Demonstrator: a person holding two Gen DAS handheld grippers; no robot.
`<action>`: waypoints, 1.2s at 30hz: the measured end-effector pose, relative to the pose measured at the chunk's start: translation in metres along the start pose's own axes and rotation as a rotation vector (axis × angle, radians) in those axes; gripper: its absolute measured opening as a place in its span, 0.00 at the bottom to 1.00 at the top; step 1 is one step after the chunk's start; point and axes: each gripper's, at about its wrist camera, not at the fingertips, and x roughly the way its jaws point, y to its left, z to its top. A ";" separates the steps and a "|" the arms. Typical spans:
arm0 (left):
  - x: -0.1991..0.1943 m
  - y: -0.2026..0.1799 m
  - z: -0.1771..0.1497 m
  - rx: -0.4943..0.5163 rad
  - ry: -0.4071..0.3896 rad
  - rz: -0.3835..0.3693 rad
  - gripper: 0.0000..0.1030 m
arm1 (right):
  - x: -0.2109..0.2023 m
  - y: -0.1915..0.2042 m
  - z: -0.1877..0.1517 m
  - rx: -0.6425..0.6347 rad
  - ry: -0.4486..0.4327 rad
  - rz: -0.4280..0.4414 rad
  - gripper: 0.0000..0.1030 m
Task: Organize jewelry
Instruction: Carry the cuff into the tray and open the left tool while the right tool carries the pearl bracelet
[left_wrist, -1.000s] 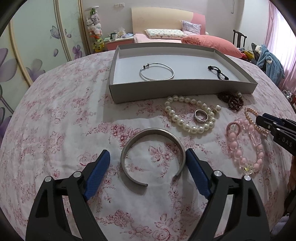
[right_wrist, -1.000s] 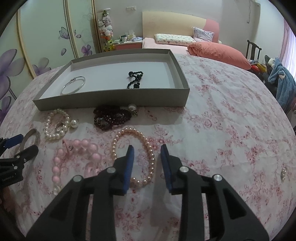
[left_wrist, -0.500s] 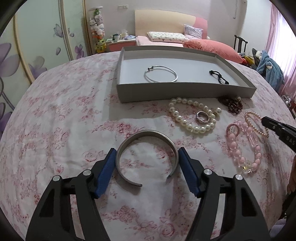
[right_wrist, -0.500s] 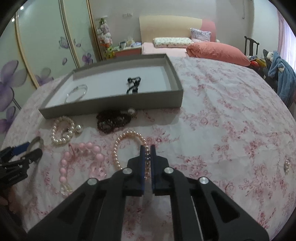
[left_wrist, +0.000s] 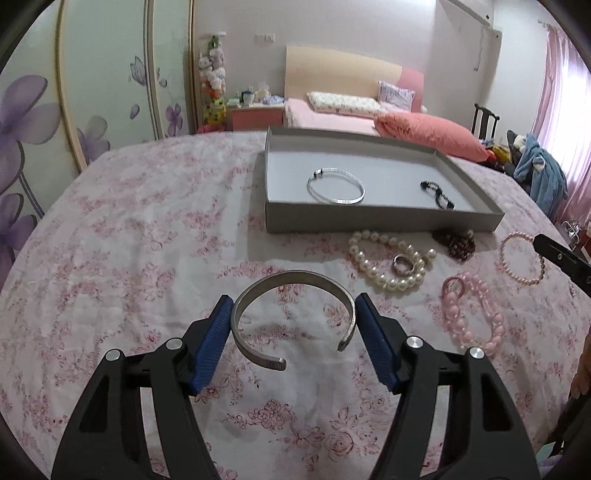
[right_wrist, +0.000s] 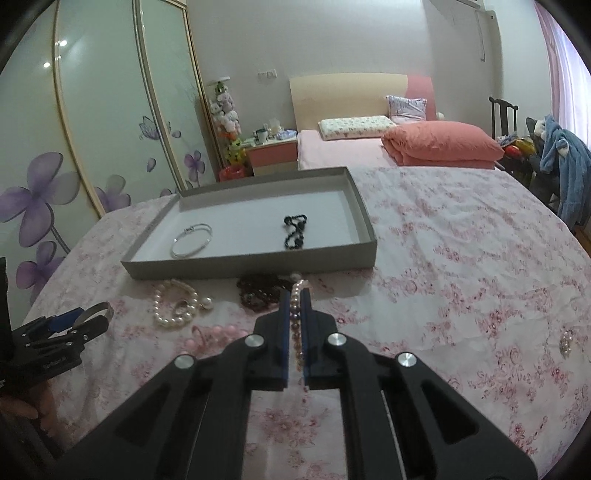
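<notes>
Here, two pieces of jewelry are in hand at once above a floral bedspread (left_wrist: 129, 258). The silver cuff bangle (left_wrist: 295, 314), a plain brushed-metal C, sits between the blue pads of the left gripper (left_wrist: 293, 317), its open gap turned back toward the camera and its closed arc pointing ahead at the gray tray (left_wrist: 369, 223). The jaws stand wide, each pad touching or all but touching a side of the cuff; whether it is lifted off the cloth cannot be told. The tray lies straight ahead and slightly right of this gripper, well apart, so the coming carry looks like a forward reach over its near wall.

The right gripper (right_wrist: 294, 295) is pinched nearly closed on a pink pearl bracelet (right_wrist: 295, 317), a strand of small rosy beads running lengthwise between the pads; in the left wrist view its loop (left_wrist: 521, 258) hangs from the gripper tip. This gripper looks the nearer to the tray.

Inside the tray rest a thin silver bangle (left_wrist: 335, 186) and a black beaded strand (left_wrist: 437, 194). Outside it lie a white pearl bracelet (left_wrist: 388, 264) ringing a silver ring (left_wrist: 403, 263), a dark red bead cluster (left_wrist: 456, 242) and a chunky pink bead bracelet (left_wrist: 471, 314).
</notes>
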 end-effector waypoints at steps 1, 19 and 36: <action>-0.002 -0.001 0.001 0.002 -0.013 0.001 0.66 | -0.002 0.001 0.001 0.000 -0.007 0.004 0.06; -0.051 -0.030 0.023 0.046 -0.271 -0.001 0.65 | -0.035 0.027 0.018 -0.028 -0.174 0.023 0.06; -0.057 -0.050 0.055 0.087 -0.405 -0.019 0.65 | -0.047 0.040 0.052 -0.036 -0.307 0.012 0.06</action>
